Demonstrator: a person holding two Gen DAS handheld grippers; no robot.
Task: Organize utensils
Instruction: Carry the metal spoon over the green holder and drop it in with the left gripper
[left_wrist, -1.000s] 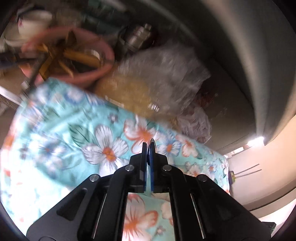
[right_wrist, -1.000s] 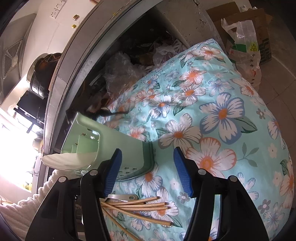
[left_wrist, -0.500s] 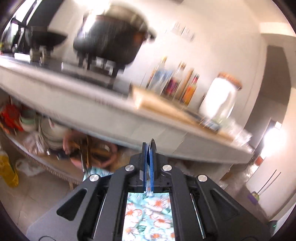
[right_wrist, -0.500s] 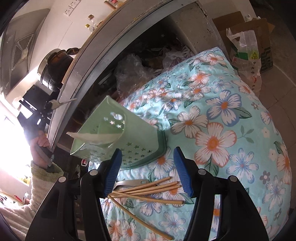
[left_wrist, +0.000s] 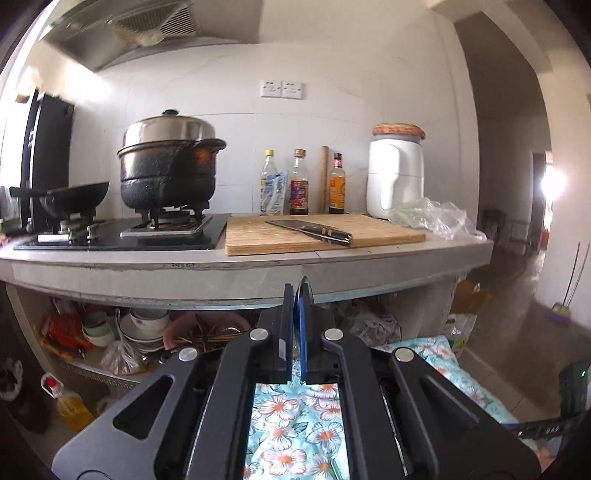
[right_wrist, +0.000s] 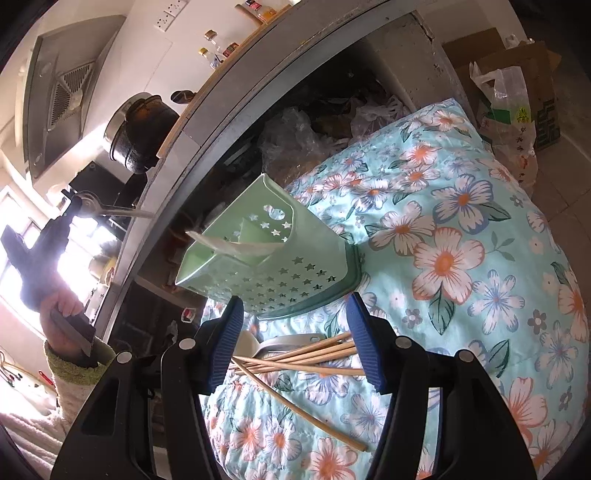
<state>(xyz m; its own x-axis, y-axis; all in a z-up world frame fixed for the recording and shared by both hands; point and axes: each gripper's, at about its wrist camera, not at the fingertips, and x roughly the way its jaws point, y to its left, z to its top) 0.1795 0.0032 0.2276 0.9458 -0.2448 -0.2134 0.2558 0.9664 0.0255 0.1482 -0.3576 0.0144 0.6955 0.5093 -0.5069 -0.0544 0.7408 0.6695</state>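
Just ahead of open right claw (right_wrist: 295, 332), green caddy (right_wrist: 273, 258)

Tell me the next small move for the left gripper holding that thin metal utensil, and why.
Probably carry the left gripper, shut on the thin metal utensil, over to the open mouth of the pale green star-punched plastic holder. The gripper is up by the counter edge, apart from the holder, which lies tilted on the floral cushion with a white spoon inside.
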